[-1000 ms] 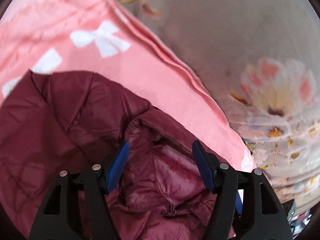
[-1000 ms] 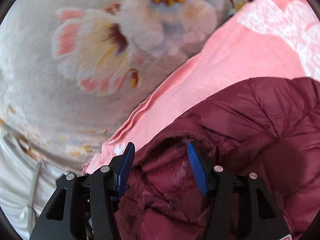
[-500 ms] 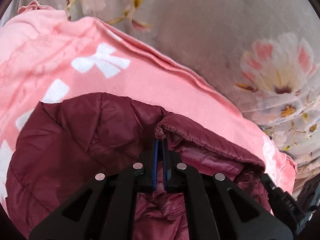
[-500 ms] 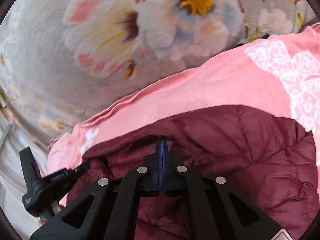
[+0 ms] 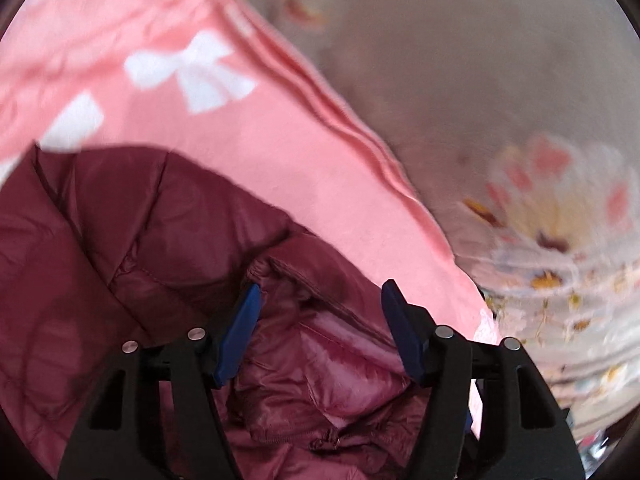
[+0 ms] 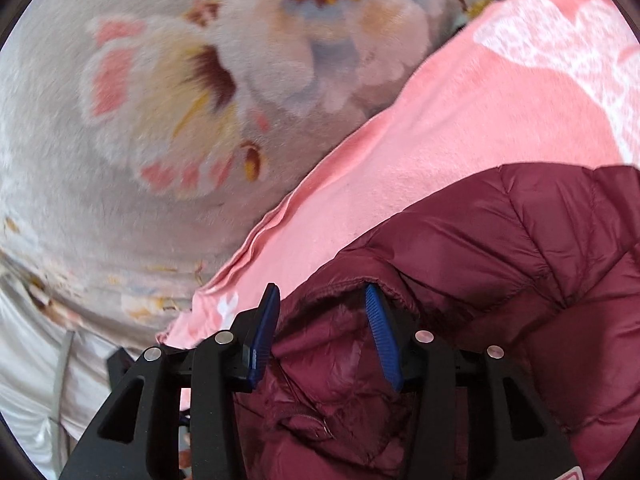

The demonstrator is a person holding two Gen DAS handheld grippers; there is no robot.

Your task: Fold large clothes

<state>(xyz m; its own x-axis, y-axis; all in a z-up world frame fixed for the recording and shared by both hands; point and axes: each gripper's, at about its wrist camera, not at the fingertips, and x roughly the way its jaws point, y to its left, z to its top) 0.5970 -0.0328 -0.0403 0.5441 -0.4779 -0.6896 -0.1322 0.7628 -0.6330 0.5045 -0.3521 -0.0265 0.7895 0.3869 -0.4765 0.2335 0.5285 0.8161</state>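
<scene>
Both grippers' blue fingers (image 5: 240, 332) have just been opening, parted over the maroon quilted puffer jacket (image 5: 132, 240), pink fleece blanket (image 6: 460, 132) at twelve o'clock.

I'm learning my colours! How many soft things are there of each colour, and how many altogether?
Dark red: 1, the puffy jacket
Pink: 1, the blanket with white bows
Grey with flowers: 1, the floral cover
Total: 3

Bed in grey floral cover (image 6: 132, 216); pink blanket (image 5: 248, 168) spread directly on it, maroon jacket (image 5: 132, 240) atop blanket.
</scene>
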